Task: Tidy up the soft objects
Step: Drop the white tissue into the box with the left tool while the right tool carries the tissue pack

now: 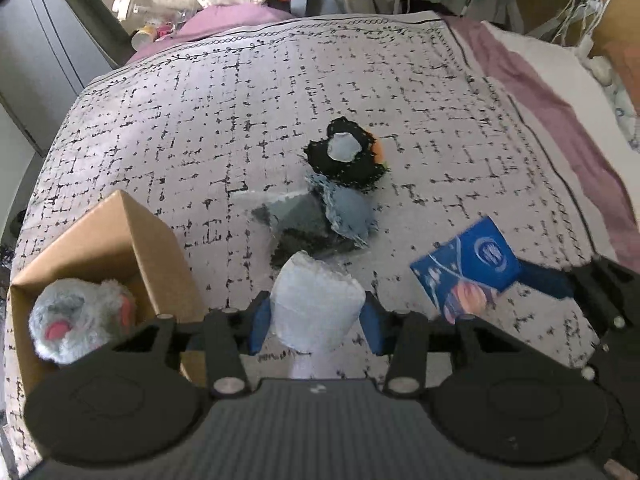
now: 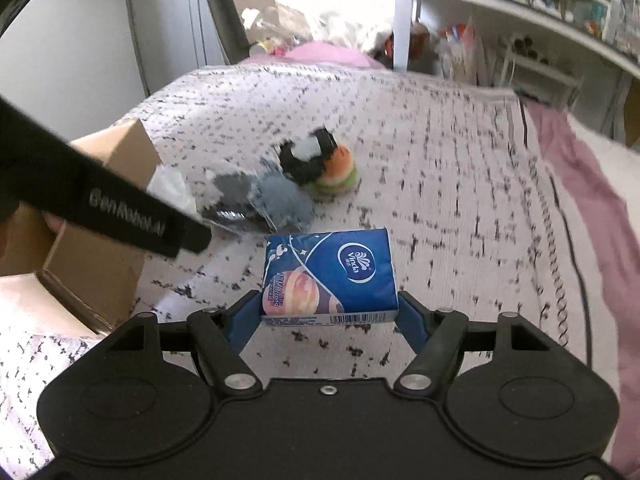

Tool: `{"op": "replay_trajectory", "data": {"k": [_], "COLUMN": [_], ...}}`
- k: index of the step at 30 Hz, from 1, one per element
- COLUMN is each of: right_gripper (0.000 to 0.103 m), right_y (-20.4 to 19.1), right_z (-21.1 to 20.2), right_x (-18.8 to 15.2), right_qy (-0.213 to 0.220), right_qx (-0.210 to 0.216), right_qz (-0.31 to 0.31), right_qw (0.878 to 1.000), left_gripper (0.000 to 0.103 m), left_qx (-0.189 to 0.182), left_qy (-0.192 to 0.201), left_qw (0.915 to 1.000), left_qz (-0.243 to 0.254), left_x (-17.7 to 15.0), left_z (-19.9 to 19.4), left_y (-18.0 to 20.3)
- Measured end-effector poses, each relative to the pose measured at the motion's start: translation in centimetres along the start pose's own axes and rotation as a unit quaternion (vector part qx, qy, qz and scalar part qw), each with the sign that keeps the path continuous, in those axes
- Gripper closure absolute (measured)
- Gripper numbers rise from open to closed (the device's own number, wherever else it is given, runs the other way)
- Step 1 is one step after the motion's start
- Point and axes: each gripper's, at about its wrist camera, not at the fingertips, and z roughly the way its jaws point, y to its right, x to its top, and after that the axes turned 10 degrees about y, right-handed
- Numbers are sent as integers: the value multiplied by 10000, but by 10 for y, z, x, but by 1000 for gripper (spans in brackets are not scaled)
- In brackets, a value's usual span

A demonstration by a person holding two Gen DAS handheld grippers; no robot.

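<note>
Tissue pack sits clamped in right tongs; left tongs grip white cloth (pale, crumpled).

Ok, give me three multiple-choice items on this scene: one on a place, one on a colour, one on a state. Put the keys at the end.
1. Where is the grey plush toy?
A. in the cardboard box
B. on the shelf
C. between the right gripper's fingers

2. What is the main colour of the tissue pack?
A. green
B. blue
C. red

3. What is the left gripper doing?
A. hanging open and empty
B. closed on a pale soft object
C. closed on the box's flap

Keys: 1 A, the toy sits inside the box's walls. 2 B, its wrapper is blue with a white logo. 3 B, both blue fingers press the pale object's sides, while the right gripper holds the pack.
</note>
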Motion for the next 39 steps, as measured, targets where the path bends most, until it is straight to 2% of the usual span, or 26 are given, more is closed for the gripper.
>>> {"op": "replay_trajectory", "data": {"k": [17, 22, 35, 39], "right_gripper": [33, 33, 33, 33], "right_y": [-45, -56, -99, -115], "right_z": [-37, -43, -54, -53], "right_x": [35, 44, 63, 64], "right_qy": [460, 506, 651, 673], "right_qx": [64, 141, 407, 457], "right_qz": [-247, -244, -443, -514], "right_qw": [9986, 9983, 9961, 9954], "left_gripper": [57, 57, 57, 57], "left_qx": [-38, 17, 203, 249], "left_qy": [519, 813, 1095, 1059], "left_qw": [9979, 9960, 9917, 9907], "left_qz": [-377, -378, -636, -813], "left_x": [-15, -10, -30, -38], "left_z": [-68, -92, -116, -118], "left_y": [-33, -42, -83, -102]}}
